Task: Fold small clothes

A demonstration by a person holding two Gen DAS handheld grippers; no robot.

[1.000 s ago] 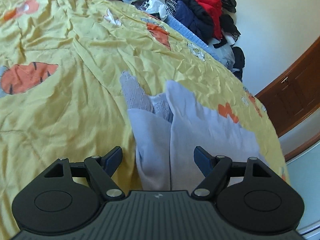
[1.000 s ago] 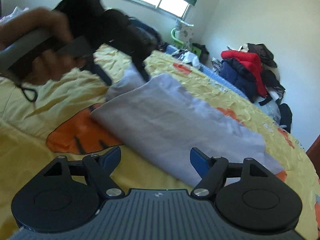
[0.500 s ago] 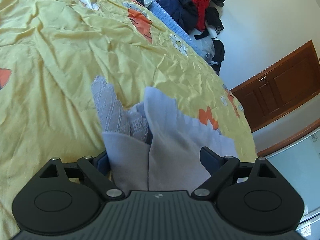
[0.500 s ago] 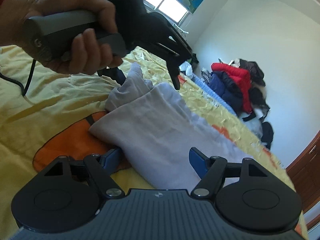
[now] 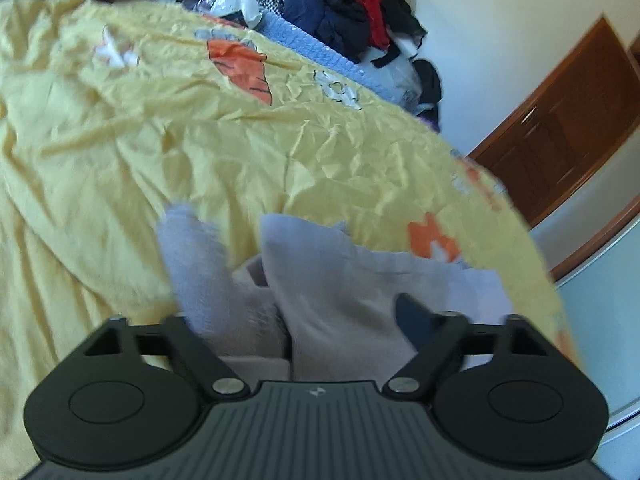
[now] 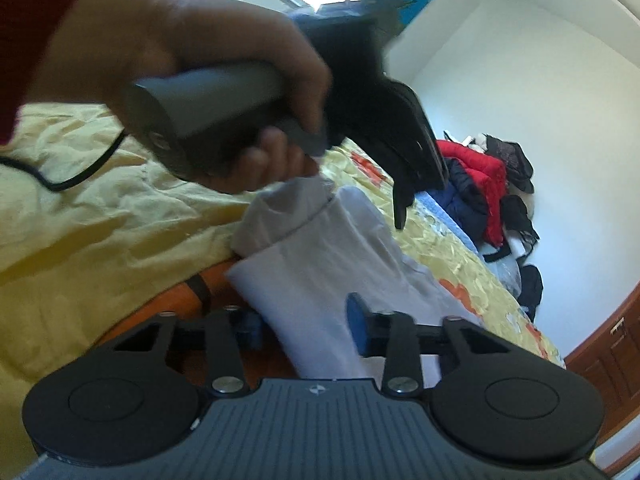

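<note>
Lying on yellow bedspread (image 5: 168, 152), grey garment (image 5: 344, 280) runs long axis away from both claws. Left gripper (image 5: 304, 320) gaping around near end, cloth between fingers; right gripper (image 6: 304, 320) narrower, straddling edge (clamp unconfirmed).

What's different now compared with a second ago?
Both grippers closed in on the grey garment: the right gripper narrowed its fingers around one end, and the left gripper pushed forward until cloth filled its gap. The person's hand swung closer. The yellow bedspread and clothes pile stayed put.
</note>
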